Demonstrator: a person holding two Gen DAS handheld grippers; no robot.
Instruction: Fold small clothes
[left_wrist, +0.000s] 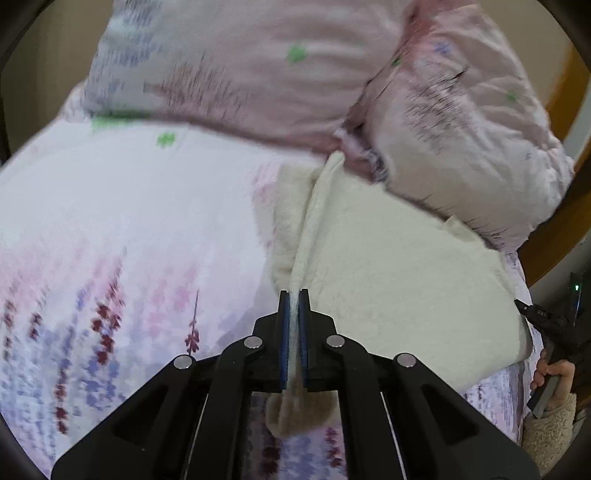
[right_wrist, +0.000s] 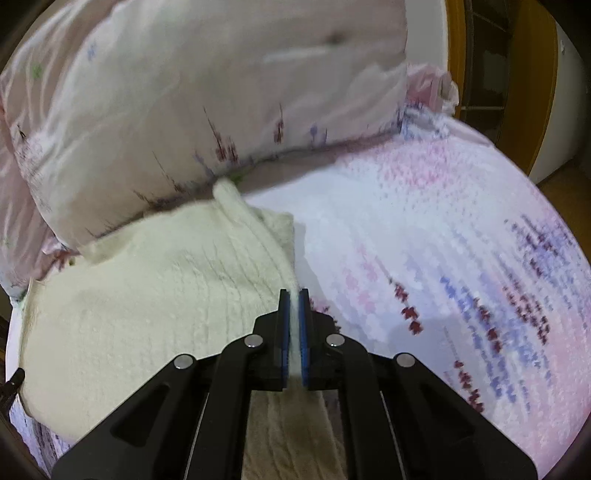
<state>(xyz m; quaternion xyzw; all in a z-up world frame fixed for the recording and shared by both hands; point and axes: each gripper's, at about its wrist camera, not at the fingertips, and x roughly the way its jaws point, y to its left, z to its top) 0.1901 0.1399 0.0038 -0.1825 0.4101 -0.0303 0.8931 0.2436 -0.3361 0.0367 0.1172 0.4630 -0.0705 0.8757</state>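
On the bed, below the pillow, both my left claw and right claw pinch the cream garment thinly, so uneven pulling could slip an edge free.

A bed is covered with a white sheet printed with pink, purple and dark red flowers. At its far side lie pale pink pillows with the same print. Wooden furniture stands beyond the bed.
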